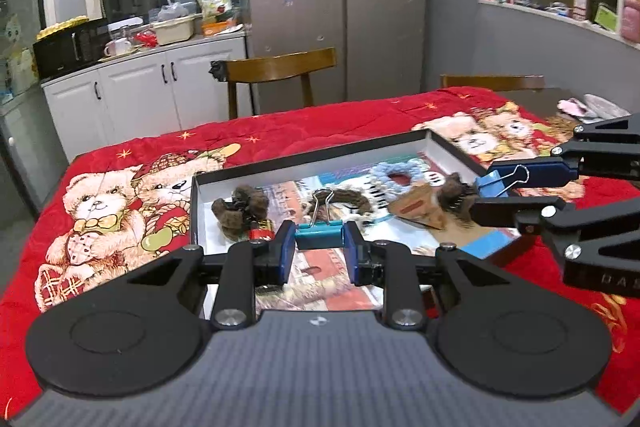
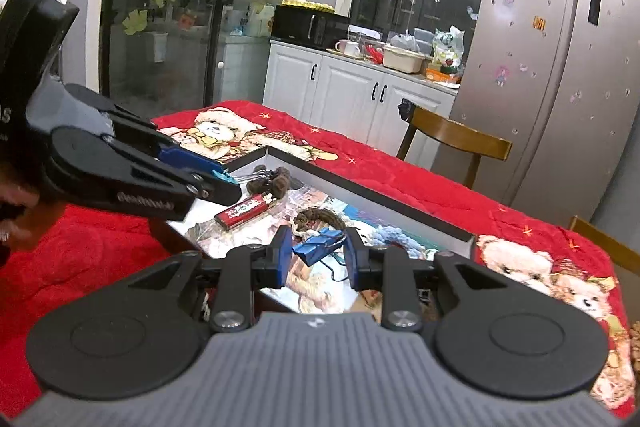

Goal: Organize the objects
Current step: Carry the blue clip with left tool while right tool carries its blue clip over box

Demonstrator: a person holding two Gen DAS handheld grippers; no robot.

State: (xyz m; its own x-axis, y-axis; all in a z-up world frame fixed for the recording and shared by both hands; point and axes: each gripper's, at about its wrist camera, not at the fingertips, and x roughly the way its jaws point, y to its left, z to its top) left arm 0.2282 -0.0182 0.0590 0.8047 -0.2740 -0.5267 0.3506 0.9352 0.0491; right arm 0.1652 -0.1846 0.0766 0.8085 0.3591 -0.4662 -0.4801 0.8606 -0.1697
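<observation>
We have a binder clip in each claw above the shallow box (image 1: 448,143), our landmark here. The left gripper (image 1: 319,251) is closed most of the way on the teal binder clip (image 1: 319,235), pads pressing its folded body from both sides, wire handles pointing away from us over the box's near half. The right gripper (image 2: 316,255) likewise pinches the blue binder clip (image 2: 318,247) by its body, tilted, over the box's right end.

We judge both clips light, stiff and springy; painted steel is slick, so the flat body sides are the place to hold them, not the loose wire loops, which would swivel.

Inside the box, on its printed floor, lie a brown furry scrunchie (image 1: 240,213) toward the left wall, a red lighter (image 2: 246,213) just beside it, a brown braided hair tie (image 1: 348,199) near the middle, a pale blue knitted loop (image 1: 396,177) toward the back wall, and a tan card (image 1: 416,209) at the right end
</observation>
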